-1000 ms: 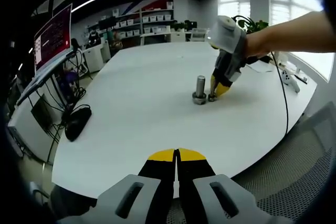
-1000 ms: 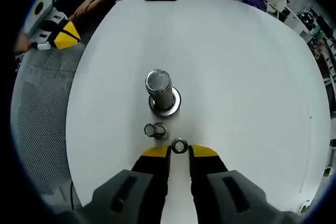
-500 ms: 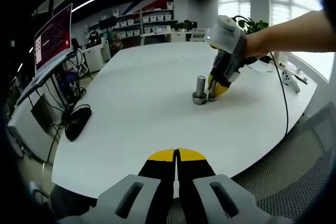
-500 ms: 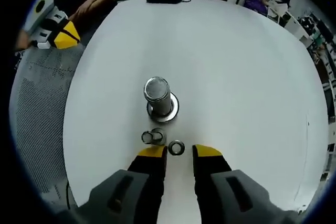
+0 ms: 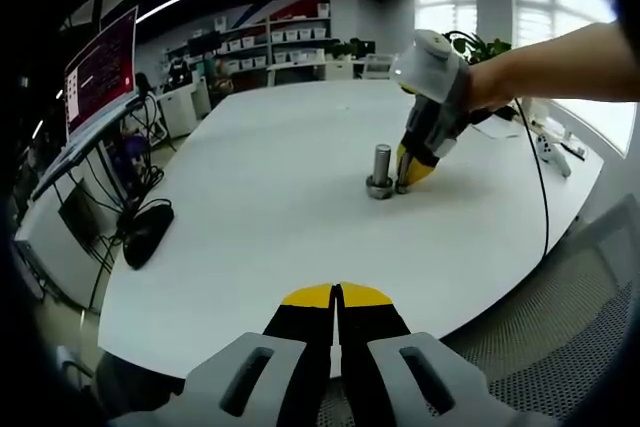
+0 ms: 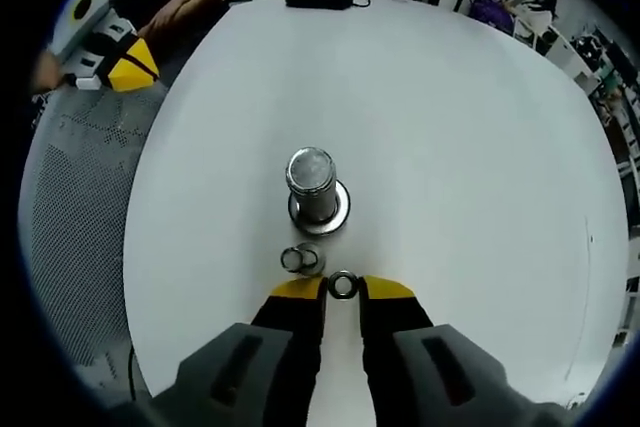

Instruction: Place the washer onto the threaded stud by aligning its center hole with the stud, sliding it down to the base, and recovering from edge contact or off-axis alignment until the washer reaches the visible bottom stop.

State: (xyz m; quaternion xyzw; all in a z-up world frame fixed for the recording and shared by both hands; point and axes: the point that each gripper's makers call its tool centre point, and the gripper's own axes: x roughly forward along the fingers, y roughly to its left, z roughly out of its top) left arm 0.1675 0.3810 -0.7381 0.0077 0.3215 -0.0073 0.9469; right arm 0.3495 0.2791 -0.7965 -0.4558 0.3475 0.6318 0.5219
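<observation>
Right gripper view: looking down on the white table (image 6: 480, 147), with the stud (image 6: 314, 183) standing upright near the middle on its flanged base.
Washer: a small ring (image 6: 343, 285) lying flat on the table right between the yellow tips of the right gripper (image 6: 343, 288), just near of the stud.
Other bit: a second small metal piece (image 6: 300, 260), maybe a nut, sits just left of the washer, near the stud's base.
Right gripper: jaws narrow, closed in around the washer. Looks pinched, though I can't tell how firm the hold is.
Left gripper view: the left gripper (image 5: 337, 299) hangs over the near table edge with its jaws pressed together and nothing in them. Far across the table the right gripper (image 5: 413, 172) is tipped down beside the stud (image 5: 382, 164).
Stage: my read is the pick, washer not on the stud yet.
Risk: a thin ring flat on a slick top can squirt out sideways if the tips grab it off-centre.
Risk 2: the nut-like piece is so close that a jaw could knock it.
Risk 3: a tilted washer would catch the stud's top edge and hang up.
</observation>
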